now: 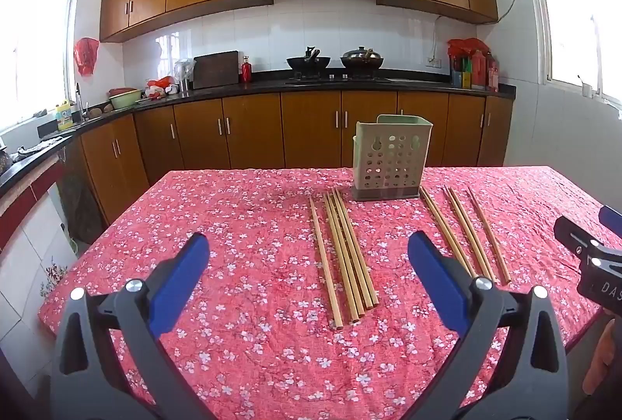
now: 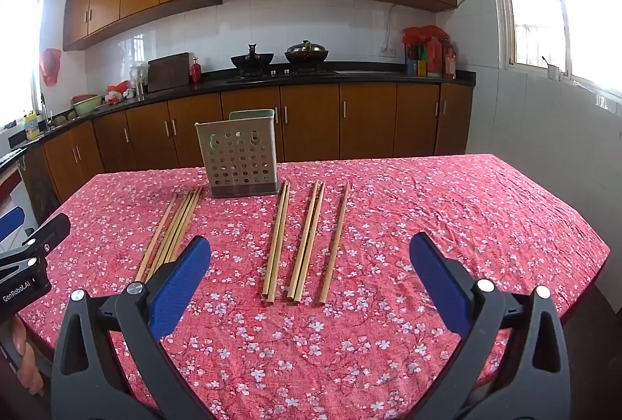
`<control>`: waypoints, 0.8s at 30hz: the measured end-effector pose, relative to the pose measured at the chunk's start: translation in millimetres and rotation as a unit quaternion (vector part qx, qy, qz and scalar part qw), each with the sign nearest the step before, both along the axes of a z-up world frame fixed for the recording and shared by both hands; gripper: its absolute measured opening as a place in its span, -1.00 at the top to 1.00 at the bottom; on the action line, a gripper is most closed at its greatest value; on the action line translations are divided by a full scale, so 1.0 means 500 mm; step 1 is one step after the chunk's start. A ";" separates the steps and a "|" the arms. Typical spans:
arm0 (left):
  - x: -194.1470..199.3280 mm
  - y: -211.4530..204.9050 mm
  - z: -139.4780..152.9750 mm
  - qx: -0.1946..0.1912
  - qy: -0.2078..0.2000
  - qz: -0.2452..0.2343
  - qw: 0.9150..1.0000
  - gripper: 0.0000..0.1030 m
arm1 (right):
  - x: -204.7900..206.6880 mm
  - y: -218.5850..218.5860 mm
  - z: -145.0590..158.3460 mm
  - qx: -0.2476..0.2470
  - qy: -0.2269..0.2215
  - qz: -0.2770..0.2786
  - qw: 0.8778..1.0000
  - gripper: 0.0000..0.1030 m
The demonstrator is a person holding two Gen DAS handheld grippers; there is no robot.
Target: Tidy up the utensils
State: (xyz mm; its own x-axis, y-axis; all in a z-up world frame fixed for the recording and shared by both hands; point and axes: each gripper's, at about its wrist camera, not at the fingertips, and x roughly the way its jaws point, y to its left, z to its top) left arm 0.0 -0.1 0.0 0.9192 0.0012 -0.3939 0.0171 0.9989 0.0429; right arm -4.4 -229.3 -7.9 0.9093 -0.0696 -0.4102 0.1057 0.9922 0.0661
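A pale green perforated utensil holder (image 1: 392,159) stands upright at the far side of the table; it also shows in the right wrist view (image 2: 241,155). Two groups of bamboo chopsticks lie flat in front of it: a left bundle (image 1: 346,257) (image 2: 171,229) and a right set (image 1: 466,233) (image 2: 307,241). My left gripper (image 1: 309,249) is open and empty, above the near table, just left of the left bundle. My right gripper (image 2: 311,253) is open and empty, over the near ends of the right set. Each gripper shows at the edge of the other's view.
The table carries a red floral cloth (image 1: 252,303) (image 2: 466,225). Behind it runs a black kitchen counter (image 1: 350,82) with woks, bottles and wooden cabinets. Windows are on both side walls. The table's left edge drops to a tiled floor (image 1: 23,264).
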 end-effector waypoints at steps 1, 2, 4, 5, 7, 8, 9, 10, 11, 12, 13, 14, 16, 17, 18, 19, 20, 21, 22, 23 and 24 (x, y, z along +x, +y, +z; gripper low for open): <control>0.000 0.000 0.000 0.000 0.000 0.000 1.000 -0.93 | 0.000 0.000 0.000 -0.001 0.000 0.000 1.000 -0.97; 0.000 0.000 0.000 0.000 0.000 0.000 1.000 -0.93 | 0.000 0.000 0.000 -0.001 -0.001 0.000 1.000 -0.97; 0.000 0.000 0.000 0.001 0.000 0.000 1.000 -0.93 | 0.000 0.000 -0.001 -0.001 -0.001 -0.001 1.000 -0.97; 0.000 0.000 0.000 0.001 0.000 0.001 1.000 -0.93 | 0.000 0.000 -0.001 0.000 -0.001 -0.001 1.000 -0.97; 0.000 0.001 0.001 0.001 0.000 0.002 1.000 -0.93 | 0.001 -0.001 -0.001 0.001 0.000 -0.001 1.000 -0.97; 0.000 0.002 0.001 0.000 0.000 0.002 1.000 -0.93 | 0.001 -0.001 -0.001 0.001 0.000 -0.001 1.000 -0.97; 0.000 -0.001 0.000 0.002 0.000 0.000 1.000 -0.93 | 0.001 -0.001 -0.001 0.001 0.000 -0.002 1.000 -0.97; 0.000 -0.001 0.000 0.003 -0.001 0.000 1.000 -0.93 | 0.001 -0.002 0.000 0.001 0.000 -0.002 1.000 -0.97; 0.000 -0.002 0.000 0.003 -0.001 0.000 1.000 -0.93 | 0.000 0.001 -0.001 -0.001 -0.001 0.000 1.000 -0.97; -0.001 -0.002 0.000 0.003 -0.002 0.000 1.000 -0.93 | 0.000 0.001 -0.001 -0.001 -0.001 0.000 1.000 -0.97; 0.000 -0.003 0.000 0.003 -0.002 0.000 1.000 -0.93 | 0.000 0.001 -0.001 -0.001 -0.001 0.000 1.000 -0.97; 0.000 -0.003 0.000 0.003 -0.002 0.000 1.000 -0.93 | 0.000 0.001 -0.001 -0.001 -0.001 0.000 1.000 -0.97; 0.000 -0.004 0.000 0.003 -0.002 0.001 1.000 -0.93 | 0.000 0.000 0.000 -0.001 -0.001 0.000 1.000 -0.97; 0.001 -0.004 0.000 0.003 -0.002 0.001 1.000 -0.93 | 0.001 0.000 0.000 -0.001 -0.001 0.000 1.000 -0.97; 0.000 -0.001 0.000 0.002 -0.001 -0.001 1.000 -0.93 | 0.001 0.000 0.000 -0.001 -0.001 0.000 1.000 -0.97; 0.000 -0.001 0.000 0.002 -0.001 -0.001 1.000 -0.93 | 0.001 0.000 0.000 -0.001 -0.001 0.000 1.000 -0.97; 0.000 -0.002 0.000 0.002 -0.001 0.000 1.000 -0.93 | 0.001 0.000 0.000 0.000 -0.001 0.000 1.000 -0.97; 0.001 -0.002 0.000 0.002 -0.001 0.000 1.000 -0.93 | 0.001 0.000 0.000 0.000 -0.001 0.000 1.000 -0.97; 0.001 -0.003 0.000 0.002 -0.001 0.000 1.000 -0.93 | 0.001 0.000 0.000 0.000 -0.001 0.001 1.000 -0.97; 0.002 -0.003 0.000 0.001 -0.001 0.000 1.000 -0.93 | 0.001 0.000 0.000 -0.001 -0.001 0.001 1.000 -0.97; 0.002 -0.004 0.000 0.001 -0.001 0.001 1.000 -0.93 | 0.002 -0.001 0.000 0.000 -0.001 0.000 1.000 -0.97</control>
State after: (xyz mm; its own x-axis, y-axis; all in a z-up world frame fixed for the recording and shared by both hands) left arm 1.1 -2.0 -0.2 0.9200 0.0032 -0.3918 0.0159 0.9988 0.0456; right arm -3.6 -229.7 -8.0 0.9101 -0.0692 -0.4085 0.1051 0.9923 0.0661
